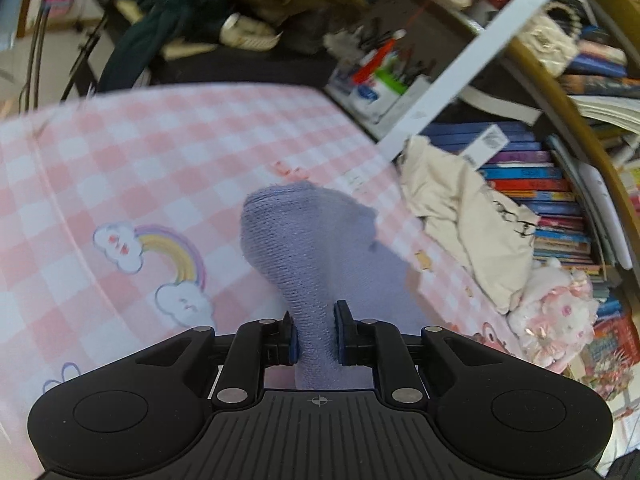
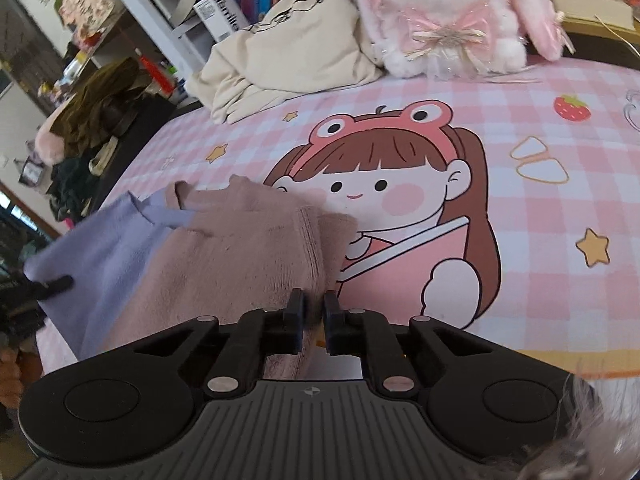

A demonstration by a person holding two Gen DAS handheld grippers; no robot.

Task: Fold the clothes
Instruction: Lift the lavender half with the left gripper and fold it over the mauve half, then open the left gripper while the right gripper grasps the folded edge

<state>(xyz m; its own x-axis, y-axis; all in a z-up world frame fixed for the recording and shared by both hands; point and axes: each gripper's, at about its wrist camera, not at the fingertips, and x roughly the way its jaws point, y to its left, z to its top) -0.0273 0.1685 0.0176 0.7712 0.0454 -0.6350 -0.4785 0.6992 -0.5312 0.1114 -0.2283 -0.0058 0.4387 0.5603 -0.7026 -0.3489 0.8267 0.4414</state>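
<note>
Over the pink checked sheet (image 2: 520, 128), my right gripper (image 2: 313, 312) pinches the pink sock's (image 2: 256, 248) cuff while my left gripper (image 1: 313, 332) clamps the lavender sock (image 1: 296, 240) stretching leftward.

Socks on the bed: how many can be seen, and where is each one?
2. The purple sock is pinched in the left gripper. The pink sock lies partly over it, its edge in the right gripper. More may be hidden underneath.

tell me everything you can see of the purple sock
The purple sock is a soft ribbed knit, lavender and plain. The left gripper is shut on it, lifting it over the pink checked sheet with its rounded end up. In the right wrist view it overlaps a pink sock.
</note>
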